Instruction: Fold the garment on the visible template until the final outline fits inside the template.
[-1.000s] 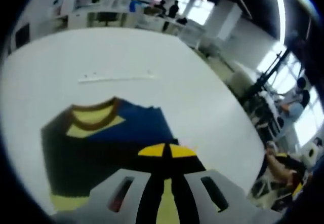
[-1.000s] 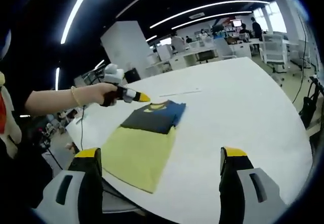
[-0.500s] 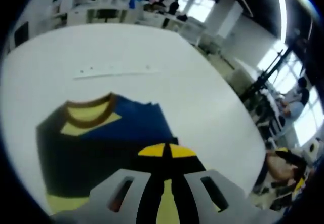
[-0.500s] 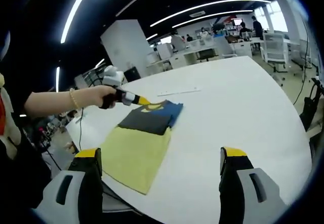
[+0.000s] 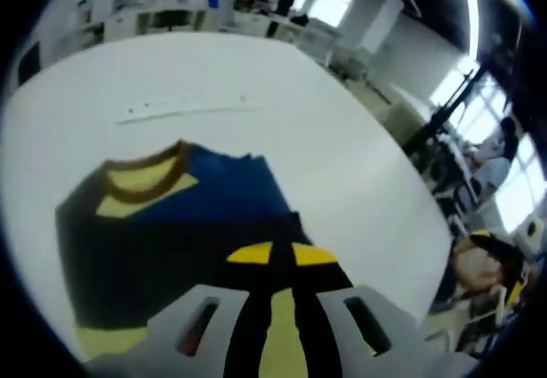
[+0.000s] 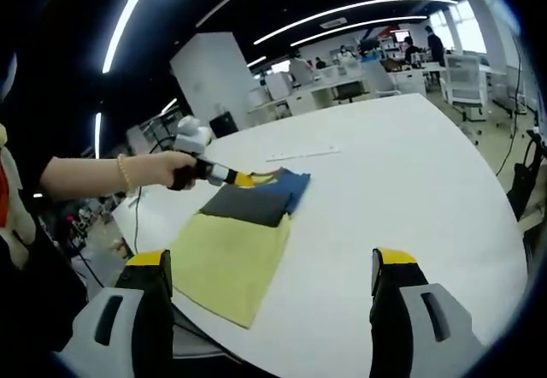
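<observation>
left gripper [image 5: 282, 254]: yellow-tipped jaws pressed together over the garment | navy-and-yellow knit shirt [image 6: 244, 228]: folded flat on white round table [image 6: 410, 190], soft, light; pinch a hem corner | right gripper [image 6: 273, 271]: jaws spread, empty

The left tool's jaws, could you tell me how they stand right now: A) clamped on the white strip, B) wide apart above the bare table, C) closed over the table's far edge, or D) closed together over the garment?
D: in the left gripper view the left tool has its yellow tips pressed together over the dark part of the garment; whether it pinches cloth cannot be told.
</observation>
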A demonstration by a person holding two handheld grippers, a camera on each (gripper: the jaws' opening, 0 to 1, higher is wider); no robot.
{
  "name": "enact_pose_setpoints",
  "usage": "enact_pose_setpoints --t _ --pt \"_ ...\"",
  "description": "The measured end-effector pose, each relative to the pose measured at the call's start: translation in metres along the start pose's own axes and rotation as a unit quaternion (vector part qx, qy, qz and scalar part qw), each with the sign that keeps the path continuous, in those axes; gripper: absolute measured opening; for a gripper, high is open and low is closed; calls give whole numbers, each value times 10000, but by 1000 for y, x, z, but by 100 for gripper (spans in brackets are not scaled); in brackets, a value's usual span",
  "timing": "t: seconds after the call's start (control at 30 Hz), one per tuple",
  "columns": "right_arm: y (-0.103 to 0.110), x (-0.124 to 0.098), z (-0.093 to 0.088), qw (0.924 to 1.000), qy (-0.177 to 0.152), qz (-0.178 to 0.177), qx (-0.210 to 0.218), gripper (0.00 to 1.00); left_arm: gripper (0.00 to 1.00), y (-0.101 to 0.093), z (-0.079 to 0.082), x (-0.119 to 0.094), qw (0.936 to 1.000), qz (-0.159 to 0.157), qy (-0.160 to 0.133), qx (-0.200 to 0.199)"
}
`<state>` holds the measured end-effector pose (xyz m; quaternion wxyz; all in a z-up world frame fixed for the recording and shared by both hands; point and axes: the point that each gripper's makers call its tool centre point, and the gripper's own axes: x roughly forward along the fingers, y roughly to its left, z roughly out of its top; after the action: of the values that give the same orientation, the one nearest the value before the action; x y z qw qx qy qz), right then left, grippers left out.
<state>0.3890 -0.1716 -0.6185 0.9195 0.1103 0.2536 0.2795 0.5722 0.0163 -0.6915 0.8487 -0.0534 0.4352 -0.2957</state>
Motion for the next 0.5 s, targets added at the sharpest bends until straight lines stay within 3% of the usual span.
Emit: enact_pose_setpoints --t 0.13,0.4,0.5 --pt "8 4 3 10000 -3 62 -51 97 18 2 -2 -13 9998 -30 -41 206" --pt "25 13 7 9996 25 220 -187 97 27 14 -7 -45 9992 -69 -218 317" --pt "33 17 10 9993 30 281 -251 97 34 20 -13 -61 9977 -28 -187 657"
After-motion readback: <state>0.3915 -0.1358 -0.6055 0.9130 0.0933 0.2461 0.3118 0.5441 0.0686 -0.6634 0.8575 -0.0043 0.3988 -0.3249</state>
